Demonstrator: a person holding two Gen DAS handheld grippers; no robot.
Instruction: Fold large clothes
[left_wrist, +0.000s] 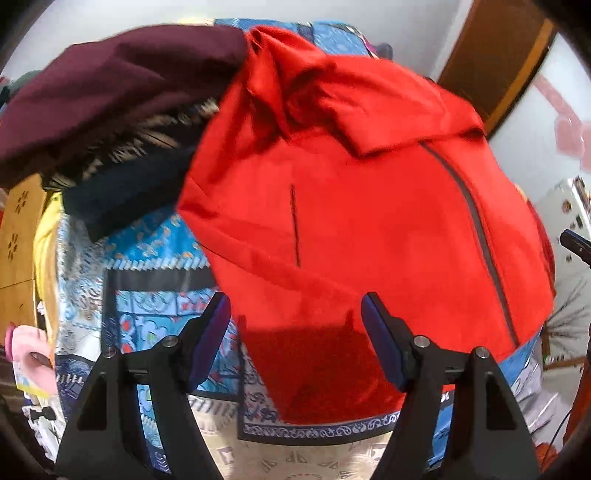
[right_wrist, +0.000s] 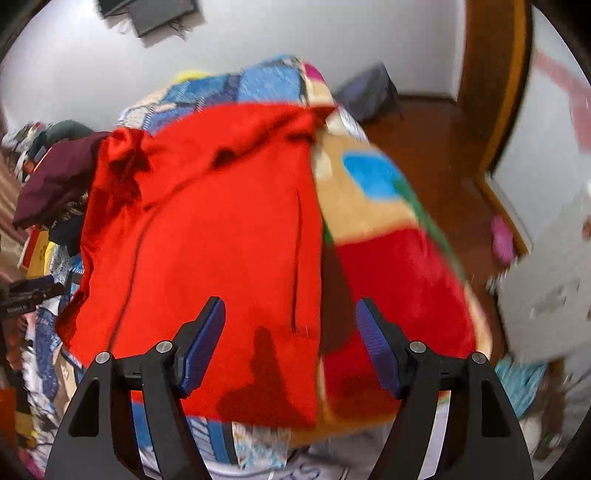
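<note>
A large red jacket (left_wrist: 354, 206) with a grey zip line lies spread on the patterned bed cover (left_wrist: 155, 258); its hood end is bunched at the far side. It also shows in the right wrist view (right_wrist: 221, 229). My left gripper (left_wrist: 295, 336) is open and empty, hovering above the jacket's near hem. My right gripper (right_wrist: 290, 343) is open and empty, above the jacket's near right edge. The other gripper's tip shows at the right edge of the left wrist view (left_wrist: 576, 245).
A pile of folded dark clothes, maroon on top (left_wrist: 122, 85), sits at the far left of the bed. A multicoloured fleece blanket (right_wrist: 391, 266) lies right of the jacket. A wooden door (left_wrist: 498, 55) and wood floor (right_wrist: 443, 147) are beyond the bed.
</note>
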